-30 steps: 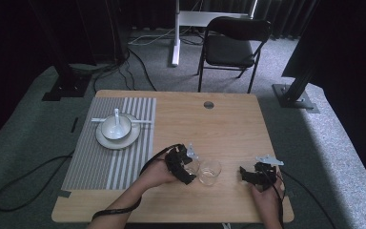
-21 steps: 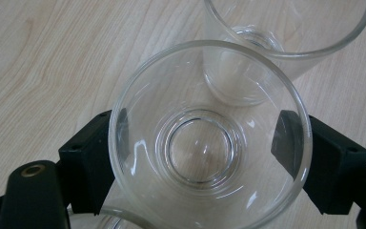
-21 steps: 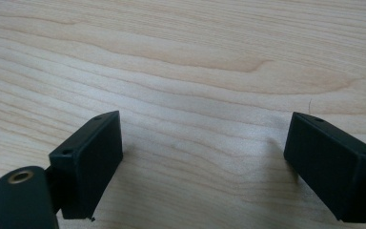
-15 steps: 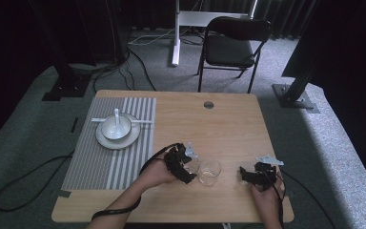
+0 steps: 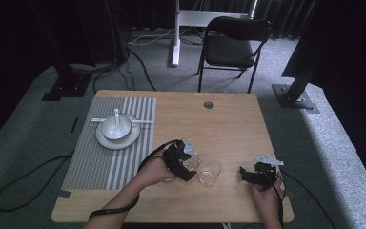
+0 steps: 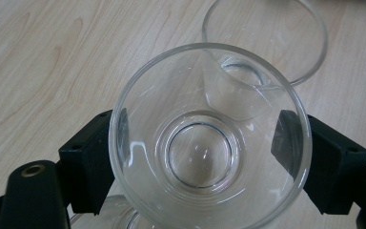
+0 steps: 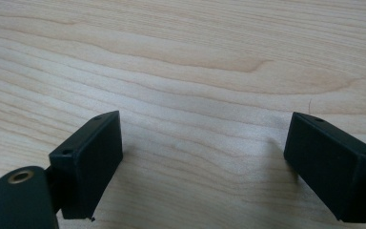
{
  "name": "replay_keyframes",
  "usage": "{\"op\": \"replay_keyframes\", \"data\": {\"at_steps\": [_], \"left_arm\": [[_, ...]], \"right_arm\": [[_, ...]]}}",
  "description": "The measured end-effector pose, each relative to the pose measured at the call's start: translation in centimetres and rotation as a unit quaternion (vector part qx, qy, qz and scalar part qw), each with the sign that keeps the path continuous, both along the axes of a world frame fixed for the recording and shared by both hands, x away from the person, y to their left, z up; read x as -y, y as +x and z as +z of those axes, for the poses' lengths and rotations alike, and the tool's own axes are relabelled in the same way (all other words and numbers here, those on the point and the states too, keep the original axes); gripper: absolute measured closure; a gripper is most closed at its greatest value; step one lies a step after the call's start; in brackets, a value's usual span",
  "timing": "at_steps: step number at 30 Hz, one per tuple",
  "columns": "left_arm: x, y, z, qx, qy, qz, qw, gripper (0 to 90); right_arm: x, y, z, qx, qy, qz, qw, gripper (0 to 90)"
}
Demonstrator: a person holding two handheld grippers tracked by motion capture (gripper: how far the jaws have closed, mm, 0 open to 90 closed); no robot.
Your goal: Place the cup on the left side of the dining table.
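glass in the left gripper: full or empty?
Empty. The left gripper view looks straight down through the held glass to its clear base and the wood beneath; no liquid line shows. The left gripper clamps its sides.

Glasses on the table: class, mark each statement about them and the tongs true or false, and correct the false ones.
1. The left tongs grip a clear glass between both jaws. True.
2. A second glass stands on the wooden table beside the held one. True.
3. The right tongs hold a glass. False: their jaws stand open over bare wood.
4. The white bowl sits on the bare wood. False: it rests on a plate on the striped mat.
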State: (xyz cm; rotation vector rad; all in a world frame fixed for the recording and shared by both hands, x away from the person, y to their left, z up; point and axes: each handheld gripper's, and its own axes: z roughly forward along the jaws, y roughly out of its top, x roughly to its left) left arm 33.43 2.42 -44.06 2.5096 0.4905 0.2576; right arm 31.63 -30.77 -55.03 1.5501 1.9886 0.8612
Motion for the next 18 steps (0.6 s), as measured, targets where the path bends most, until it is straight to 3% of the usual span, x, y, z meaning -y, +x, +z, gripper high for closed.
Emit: {"op": "replay_keyframes", "data": {"at_steps": [13, 18], "left_arm": [[0.1, 0.0, 3.1, 0.020, -0.006, -0.002, 0.9998, 18.6], [-0.2, -0.1, 4.9, 0.030, -0.015, -0.003, 0.9994, 18.6]], "right_arm": [[0.0, 0.0, 0.0, 0.000, 0.000, 0.000, 1.0000, 12.3], [0.0, 0.0, 0.0, 0.000, 0.000, 0.000, 1.0000, 12.3]]}}
